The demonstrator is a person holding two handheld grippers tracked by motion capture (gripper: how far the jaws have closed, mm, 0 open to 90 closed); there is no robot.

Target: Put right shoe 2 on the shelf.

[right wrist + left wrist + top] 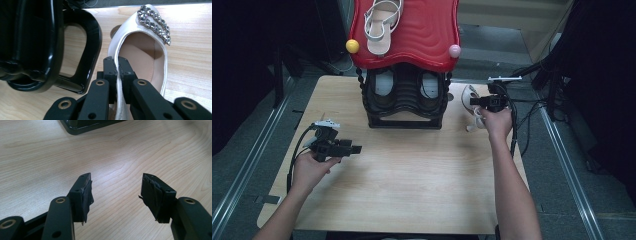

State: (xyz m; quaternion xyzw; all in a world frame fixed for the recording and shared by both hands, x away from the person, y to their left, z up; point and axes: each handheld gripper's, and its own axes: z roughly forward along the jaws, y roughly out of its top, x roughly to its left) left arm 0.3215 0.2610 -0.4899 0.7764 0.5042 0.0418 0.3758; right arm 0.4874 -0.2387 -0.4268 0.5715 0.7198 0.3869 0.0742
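Pinching the white shoe (pixel 140 52)'s side rim, right gripper (pixel 117 65) jaws closed.

A rack (pixel 404 97) is set at the back middle of the worktop (pixel 412 175), with a sandal (pixel 382 25) laid on its top. A shoe (pixel 142 50) is placed just right of the rack.

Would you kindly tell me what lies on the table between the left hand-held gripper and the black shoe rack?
Nothing: in the high view, bare light wooden tabletop separates the left hand-held gripper from the black shoe rack.
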